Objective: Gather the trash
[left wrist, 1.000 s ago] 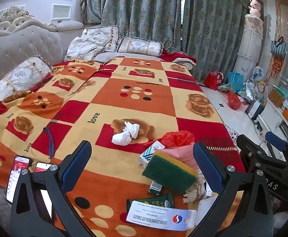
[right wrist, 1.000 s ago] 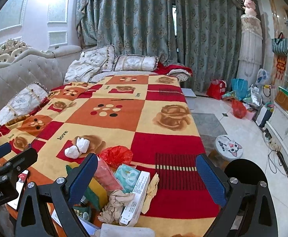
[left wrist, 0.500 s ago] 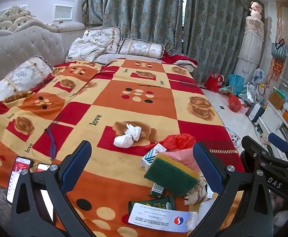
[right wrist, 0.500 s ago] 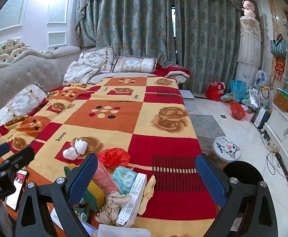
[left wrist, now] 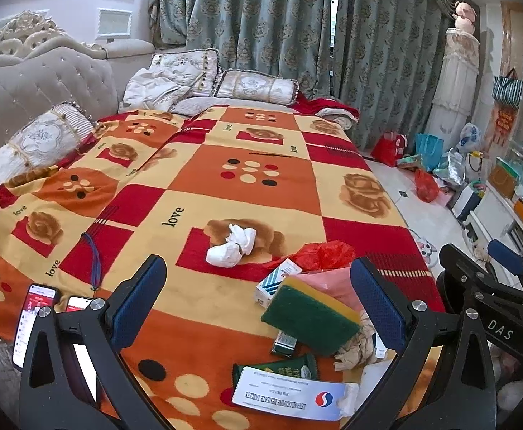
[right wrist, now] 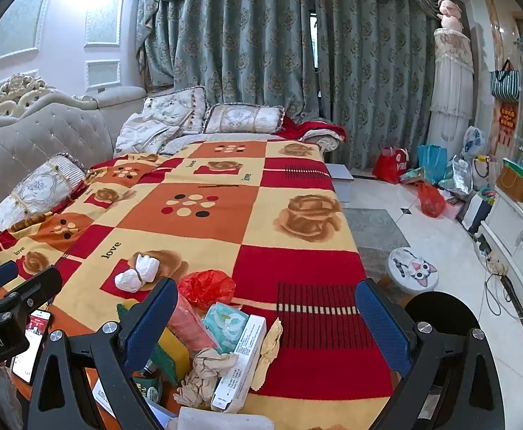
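Note:
A heap of trash lies at the near end of the bed's blanket [left wrist: 204, 182]: a green-yellow sponge [left wrist: 311, 313], a white medicine box [left wrist: 290, 399], a green wrapper [left wrist: 279, 365], a red plastic bag [left wrist: 326, 252], crumpled beige paper [left wrist: 356, 347]. A white crumpled tissue [left wrist: 233, 245] lies apart, further in. My left gripper [left wrist: 258, 297] is open and empty above the heap. My right gripper [right wrist: 267, 324] is open and empty over the heap's right side, above a white box [right wrist: 241, 362], a teal tissue pack [right wrist: 225, 324] and the red bag [right wrist: 207, 286]. The tissue [right wrist: 138, 274] shows to the left.
Two phones [left wrist: 34, 319] lie at the blanket's near left corner. Pillows [left wrist: 39, 139] line the headboard and far end. To the right, the floor holds a cat-face stool [right wrist: 413, 270], a black round bin [right wrist: 440, 317] and bags [right wrist: 430, 199] by the curtain.
Both grippers have drawn back and risen a little; the heap and tissue sit slightly lower in view. Nothing was grasped or moved.

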`<action>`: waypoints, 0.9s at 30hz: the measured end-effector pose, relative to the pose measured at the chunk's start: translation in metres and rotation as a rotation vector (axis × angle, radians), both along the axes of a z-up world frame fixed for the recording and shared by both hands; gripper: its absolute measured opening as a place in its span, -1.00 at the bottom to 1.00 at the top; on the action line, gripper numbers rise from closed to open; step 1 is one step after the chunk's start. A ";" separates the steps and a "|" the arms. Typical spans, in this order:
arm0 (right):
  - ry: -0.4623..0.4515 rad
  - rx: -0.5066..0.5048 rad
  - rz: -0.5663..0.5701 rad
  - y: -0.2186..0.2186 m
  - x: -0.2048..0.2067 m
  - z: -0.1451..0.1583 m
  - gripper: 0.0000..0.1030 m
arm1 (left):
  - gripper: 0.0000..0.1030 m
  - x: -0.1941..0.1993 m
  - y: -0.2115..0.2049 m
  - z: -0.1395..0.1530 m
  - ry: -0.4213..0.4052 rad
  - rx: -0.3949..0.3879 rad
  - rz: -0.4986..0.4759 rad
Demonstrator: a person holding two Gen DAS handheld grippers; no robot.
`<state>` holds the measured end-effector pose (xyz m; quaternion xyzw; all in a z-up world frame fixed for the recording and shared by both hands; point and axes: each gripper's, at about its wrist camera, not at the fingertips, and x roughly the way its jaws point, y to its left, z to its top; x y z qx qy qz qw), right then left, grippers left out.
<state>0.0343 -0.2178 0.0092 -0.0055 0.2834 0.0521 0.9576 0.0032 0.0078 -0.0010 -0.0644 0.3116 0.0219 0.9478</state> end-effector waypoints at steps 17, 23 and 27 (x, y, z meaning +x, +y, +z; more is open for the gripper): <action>0.023 0.000 0.013 -0.008 -0.001 -0.005 0.92 | 0.98 -0.001 0.006 -0.004 0.028 0.025 0.016; 0.049 -0.013 0.014 -0.014 0.000 -0.012 0.92 | 0.98 -0.001 0.013 -0.011 0.051 0.032 0.024; 0.070 -0.027 0.039 -0.012 0.002 -0.016 0.92 | 0.98 0.002 0.018 -0.018 0.064 0.014 0.023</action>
